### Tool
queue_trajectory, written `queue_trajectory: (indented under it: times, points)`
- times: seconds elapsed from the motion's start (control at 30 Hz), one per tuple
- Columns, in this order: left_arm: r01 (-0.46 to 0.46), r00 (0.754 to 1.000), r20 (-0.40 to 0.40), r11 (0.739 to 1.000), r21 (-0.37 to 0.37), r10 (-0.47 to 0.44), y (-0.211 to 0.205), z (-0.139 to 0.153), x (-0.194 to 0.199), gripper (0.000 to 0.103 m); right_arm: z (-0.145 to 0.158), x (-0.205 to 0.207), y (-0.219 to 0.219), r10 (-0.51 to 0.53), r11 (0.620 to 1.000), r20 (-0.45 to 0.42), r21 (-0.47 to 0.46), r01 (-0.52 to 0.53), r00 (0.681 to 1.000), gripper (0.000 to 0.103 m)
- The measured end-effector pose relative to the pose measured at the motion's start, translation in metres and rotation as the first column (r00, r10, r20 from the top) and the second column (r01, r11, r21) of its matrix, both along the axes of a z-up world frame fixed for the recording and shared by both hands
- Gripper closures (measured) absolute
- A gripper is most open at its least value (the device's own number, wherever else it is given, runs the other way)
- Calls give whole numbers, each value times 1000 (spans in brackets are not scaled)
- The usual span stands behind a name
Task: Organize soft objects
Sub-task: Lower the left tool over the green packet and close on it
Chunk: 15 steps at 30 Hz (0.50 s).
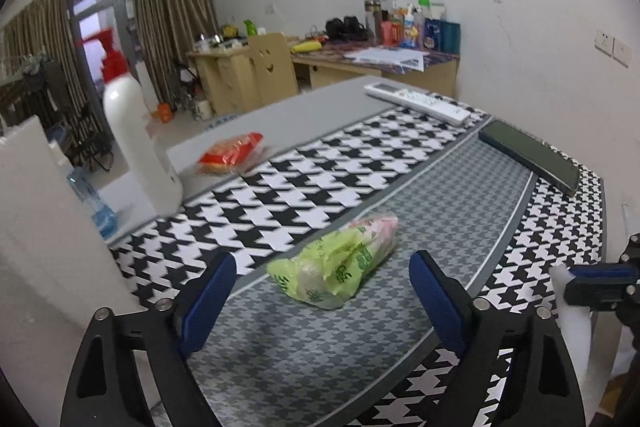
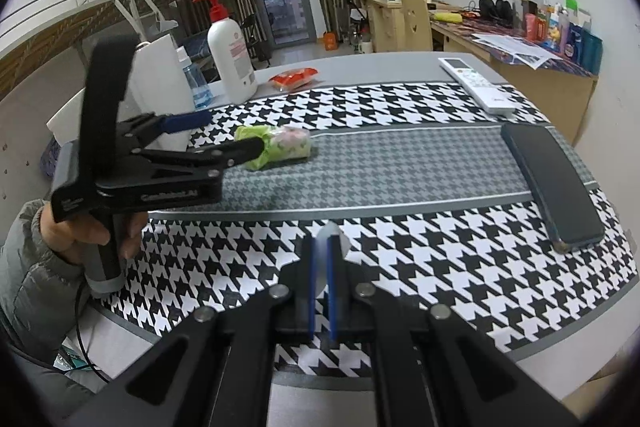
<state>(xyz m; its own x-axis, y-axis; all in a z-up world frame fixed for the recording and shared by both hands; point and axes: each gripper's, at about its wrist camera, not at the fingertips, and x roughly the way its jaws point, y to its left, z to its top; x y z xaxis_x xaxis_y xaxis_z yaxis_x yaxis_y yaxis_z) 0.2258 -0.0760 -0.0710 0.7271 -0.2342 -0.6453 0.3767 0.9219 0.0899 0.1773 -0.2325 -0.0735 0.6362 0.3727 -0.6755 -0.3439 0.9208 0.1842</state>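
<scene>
A soft packet in green and pink wrap lies on the grey middle strip of the houndstooth table mat. My left gripper is open, a blue pad on each side of the packet's near end, with a gap at both. From the right wrist view the same packet shows just past the left gripper, which a hand holds. My right gripper is shut on a thin white foam piece, whose strip hangs below the jaws in the left wrist view.
A red packet lies on the bare grey table beyond the mat, beside a white pump bottle and a blue water bottle. A dark phone and a white remote lie at the right. A white box stands at the left.
</scene>
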Motion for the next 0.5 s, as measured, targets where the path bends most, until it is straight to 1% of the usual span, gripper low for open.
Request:
queue_trajectory:
  times: [0.07, 0.1, 0.2, 0.37, 0.4, 0.47, 0.5]
  points:
    - [-6, 1000, -18, 1000, 2, 6, -1, -3, 3, 18, 0, -1, -2, -6, 1000, 0, 5, 6, 1000, 96]
    - [-4, 1000, -29, 1000, 0, 4, -1, -4, 5, 20, 1, -2, -3, -9, 1000, 0, 7, 9, 1000, 96]
    - [9, 999, -34, 1000, -1, -9, -4, -4, 5, 23, 1, -4, -6, -16, 1000, 2, 13, 16, 1000, 96]
    - [27, 997, -75, 999, 30, -25, -12, -10, 12, 30, 4, -6, -13, -24, 999, 7, 29, 24, 1000, 96]
    - [37, 996, -85, 999, 34, -34, -14, -11, 13, 34, 4, -6, -14, -25, 999, 7, 33, 25, 1000, 96]
    - [38, 995, -93, 998, 43, -34, -16, -13, 14, 38, 4, -8, -16, -31, 999, 8, 33, 31, 999, 96]
    - [41, 994, -102, 998, 51, -36, -18, -15, 16, 42, 4, -8, -16, -33, 999, 7, 36, 32, 999, 96]
